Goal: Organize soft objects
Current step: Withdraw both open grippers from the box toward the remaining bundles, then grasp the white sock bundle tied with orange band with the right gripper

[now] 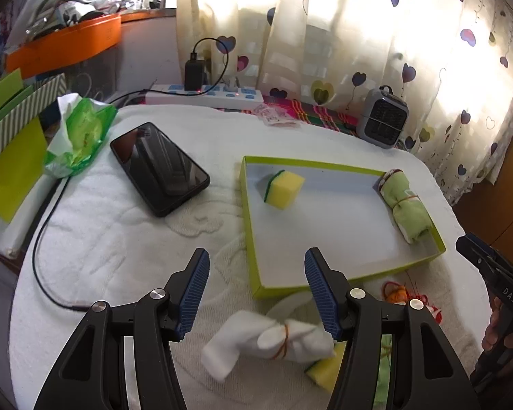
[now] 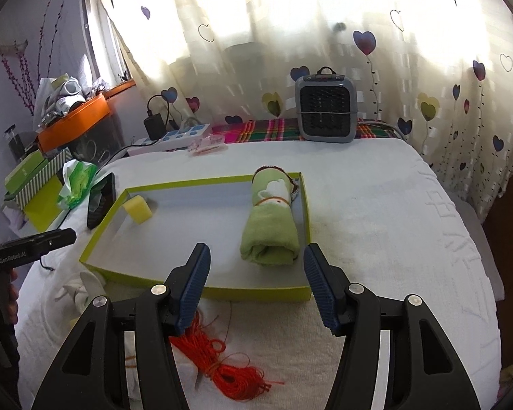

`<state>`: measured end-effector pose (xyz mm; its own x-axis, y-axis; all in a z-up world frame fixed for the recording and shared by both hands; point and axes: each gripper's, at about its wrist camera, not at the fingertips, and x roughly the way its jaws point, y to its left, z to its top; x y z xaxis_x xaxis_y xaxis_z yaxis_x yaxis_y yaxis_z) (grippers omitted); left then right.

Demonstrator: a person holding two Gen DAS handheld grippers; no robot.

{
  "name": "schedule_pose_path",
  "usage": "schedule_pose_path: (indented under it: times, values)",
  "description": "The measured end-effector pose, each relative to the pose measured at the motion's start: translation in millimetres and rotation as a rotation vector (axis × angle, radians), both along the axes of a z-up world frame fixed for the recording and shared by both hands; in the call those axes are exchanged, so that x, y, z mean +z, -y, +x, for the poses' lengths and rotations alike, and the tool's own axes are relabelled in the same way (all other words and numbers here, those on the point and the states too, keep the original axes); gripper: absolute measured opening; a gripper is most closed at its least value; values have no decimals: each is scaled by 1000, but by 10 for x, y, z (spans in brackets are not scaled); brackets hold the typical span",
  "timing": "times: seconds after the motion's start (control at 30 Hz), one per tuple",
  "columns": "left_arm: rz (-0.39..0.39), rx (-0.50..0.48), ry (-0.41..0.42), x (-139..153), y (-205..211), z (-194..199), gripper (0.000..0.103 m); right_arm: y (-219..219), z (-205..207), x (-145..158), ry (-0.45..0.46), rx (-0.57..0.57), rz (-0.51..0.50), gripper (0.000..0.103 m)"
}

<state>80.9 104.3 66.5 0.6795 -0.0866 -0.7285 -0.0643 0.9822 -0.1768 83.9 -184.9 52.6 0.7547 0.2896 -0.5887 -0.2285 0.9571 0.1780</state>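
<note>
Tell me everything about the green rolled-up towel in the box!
The green towel is soft-looking cloth rolled into a fat tube, tied round the middle with a thin orange band. A pale patch shows on top. It lies on its side inside the lime-edged box, along the right wall, on the grey floor. Neither gripper touches it.

We look along each claw, tilted down at the bed, close up. Both views share the green-rimmed tray (image 1: 256, 287) (image 2: 201, 288) ahead, the curtain (image 1: 359, 34) (image 2: 256, 34) beyond.
</note>
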Motion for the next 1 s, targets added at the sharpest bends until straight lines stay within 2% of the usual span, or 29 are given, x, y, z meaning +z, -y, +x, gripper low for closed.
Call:
schedule_pose_path:
  times: [0.47,0.8,1.0]
  values:
    - [-36,-4,-11,-183,-51,-435,58,-72,-437,-138,-22,47,32,58]
    - [-53,9,-19,-290,-142,-622,58,-112,-625,-260,-43,65,64,58]
    - [-63,9,-29,-363,-164,-679,58,-214,-750,-284,-48,120,82,58]
